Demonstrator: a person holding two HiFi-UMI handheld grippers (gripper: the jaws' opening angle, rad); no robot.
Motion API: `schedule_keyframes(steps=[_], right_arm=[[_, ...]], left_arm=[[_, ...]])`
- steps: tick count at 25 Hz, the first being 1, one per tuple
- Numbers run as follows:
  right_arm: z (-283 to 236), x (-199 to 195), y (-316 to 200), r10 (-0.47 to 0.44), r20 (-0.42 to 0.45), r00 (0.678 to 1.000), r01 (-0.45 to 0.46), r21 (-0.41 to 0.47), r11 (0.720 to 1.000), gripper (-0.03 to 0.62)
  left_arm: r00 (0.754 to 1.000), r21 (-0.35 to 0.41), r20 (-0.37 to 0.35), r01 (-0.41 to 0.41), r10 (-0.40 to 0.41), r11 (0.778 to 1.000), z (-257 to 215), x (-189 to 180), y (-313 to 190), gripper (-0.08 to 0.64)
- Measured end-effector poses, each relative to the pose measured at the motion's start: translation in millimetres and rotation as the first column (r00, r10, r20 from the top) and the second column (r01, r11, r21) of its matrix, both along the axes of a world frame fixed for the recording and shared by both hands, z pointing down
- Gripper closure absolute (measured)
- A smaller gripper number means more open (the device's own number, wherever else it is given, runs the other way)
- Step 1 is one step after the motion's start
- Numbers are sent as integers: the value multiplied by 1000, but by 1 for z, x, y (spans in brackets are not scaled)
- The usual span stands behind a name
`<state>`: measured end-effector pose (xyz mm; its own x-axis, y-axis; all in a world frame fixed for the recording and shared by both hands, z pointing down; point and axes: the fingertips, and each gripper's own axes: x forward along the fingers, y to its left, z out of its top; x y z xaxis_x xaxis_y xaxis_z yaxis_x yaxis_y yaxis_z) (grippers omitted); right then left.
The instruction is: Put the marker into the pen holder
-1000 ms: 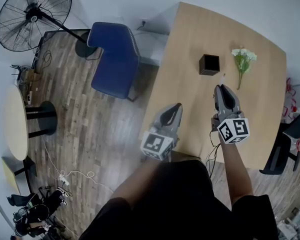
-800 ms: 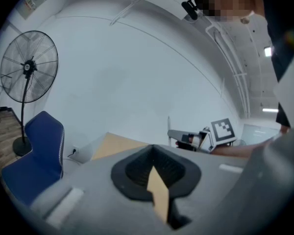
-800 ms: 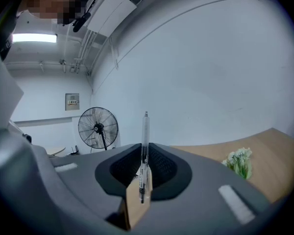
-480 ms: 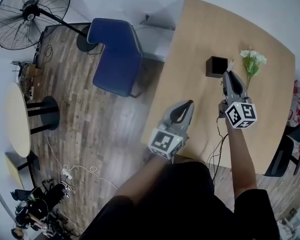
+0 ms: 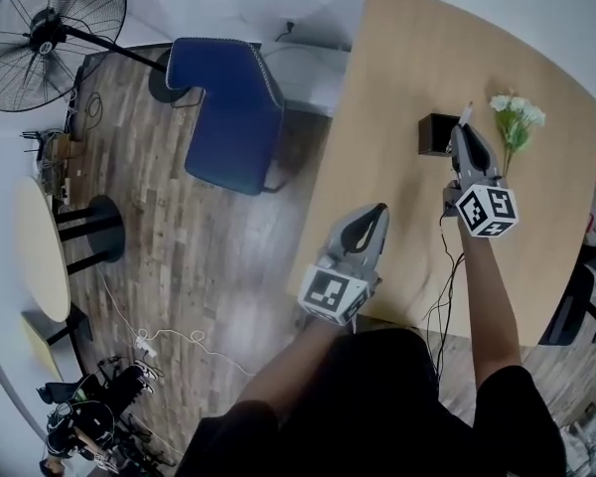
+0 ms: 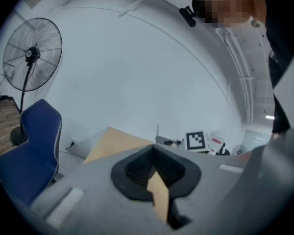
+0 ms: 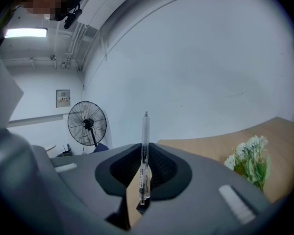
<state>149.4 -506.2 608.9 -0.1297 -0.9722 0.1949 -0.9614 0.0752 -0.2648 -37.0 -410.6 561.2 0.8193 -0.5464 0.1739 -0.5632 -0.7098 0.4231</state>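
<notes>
A slim clear marker (image 7: pixel 145 155) stands upright between the pads of my right gripper (image 7: pixel 143 177), which is shut on it. In the head view the marker's tip (image 5: pixel 467 111) sticks out past that gripper (image 5: pixel 464 132). The gripper hovers just right of the black square pen holder (image 5: pixel 434 134) on the wooden table (image 5: pixel 407 58). My left gripper (image 5: pixel 378 211) hangs over the table's near left part, well short of the holder. Its jaws (image 6: pixel 154 155) are shut with nothing between them. The holder does not show in either gripper view.
A bunch of white flowers (image 5: pixel 515 117) lies right of the holder, close to my right gripper, and also shows in the right gripper view (image 7: pixel 250 160). A blue chair (image 5: pixel 228 112) stands off the table's left edge. A floor fan (image 5: pixel 45 28) and cables (image 5: pixel 149 346) are on the wooden floor.
My right gripper has carried the marker away from me up the table, from the middle to just beside the pen holder. The left gripper has barely moved.
</notes>
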Motion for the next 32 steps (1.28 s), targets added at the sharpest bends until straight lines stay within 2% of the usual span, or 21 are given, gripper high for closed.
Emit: schedule_keyframes(steps=[5,12,17,24,29,32], right_arm=[[25,6,-16,22,3,1000,-22,-23,1000,546],[47,10,-26,21,32,999,-20,-54,998,545],[51,1,-27,-22,-46,999,19,-51,998,545],[52,0,-29,-17,-38,999,14,-65,998,541],[53,-3,-30,-34,-13,999,33,-76,997,479],[54,0,-26,-26,-2,1000,25,-83,996,468]], left_arm=[[999,-18,29,17,-17,1000,21,-10,1,557],[998,-37,59,-8,10,999,37,-7,9,557],[996,-20,83,31,-30,999,42,-19,11,557],[995,-25,74,69,-67,997,41,-31,10,557],[993,-10,96,65,-64,998,42,-40,15,557],[993,-6,93,80,-79,997,36,-45,18,557]])
